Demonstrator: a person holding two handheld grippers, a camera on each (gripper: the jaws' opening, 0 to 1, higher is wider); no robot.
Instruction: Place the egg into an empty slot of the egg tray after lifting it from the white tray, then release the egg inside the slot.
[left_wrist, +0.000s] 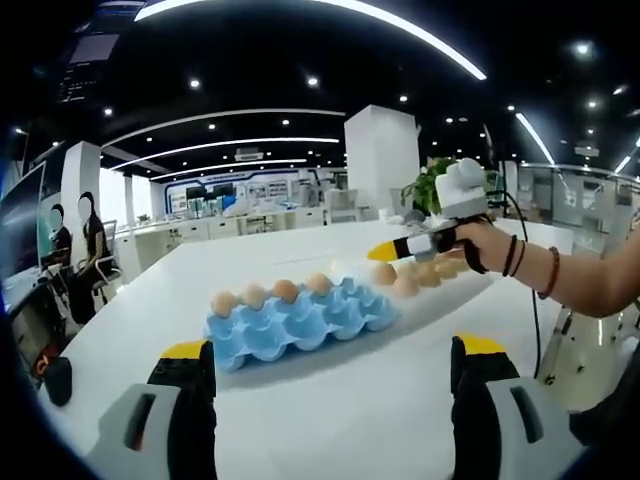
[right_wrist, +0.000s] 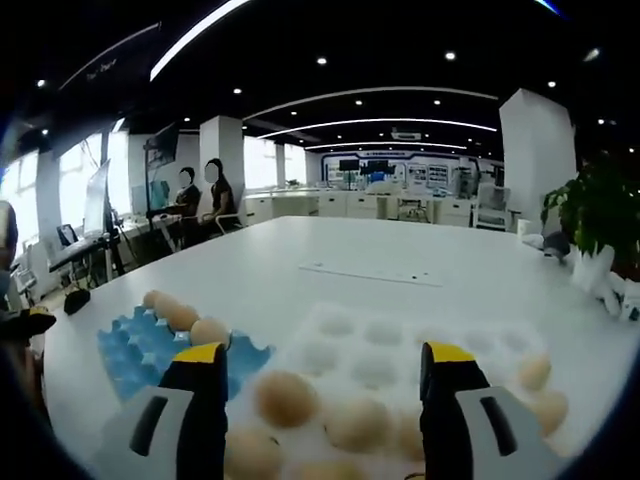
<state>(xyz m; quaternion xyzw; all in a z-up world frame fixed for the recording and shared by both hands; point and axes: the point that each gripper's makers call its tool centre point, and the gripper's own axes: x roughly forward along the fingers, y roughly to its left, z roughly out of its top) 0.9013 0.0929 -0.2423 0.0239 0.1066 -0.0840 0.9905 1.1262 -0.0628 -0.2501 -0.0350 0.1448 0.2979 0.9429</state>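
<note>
The blue egg tray (left_wrist: 300, 318) lies mid-table with several brown eggs (left_wrist: 270, 293) along its far row and its near slots empty. Right of it sits the white tray (left_wrist: 455, 298) holding more eggs (left_wrist: 432, 272). A hand holds my right gripper (left_wrist: 386, 252) low over the white tray's end nearest the blue tray. In the right gripper view its jaws stand open (right_wrist: 326, 356) above the white tray (right_wrist: 380, 335), with a brown egg (right_wrist: 285, 398) just beyond them. The blue tray (right_wrist: 135, 350) lies to the left. My left gripper (left_wrist: 332, 350) is open, short of the blue tray.
The white table (left_wrist: 350, 420) stretches far back. A small dark object (left_wrist: 57, 380) lies near its left edge. A potted plant (left_wrist: 428, 185) stands behind the white tray. Two people sit at desks on the far left (left_wrist: 85, 250). A cable (left_wrist: 535, 330) hangs from the held gripper.
</note>
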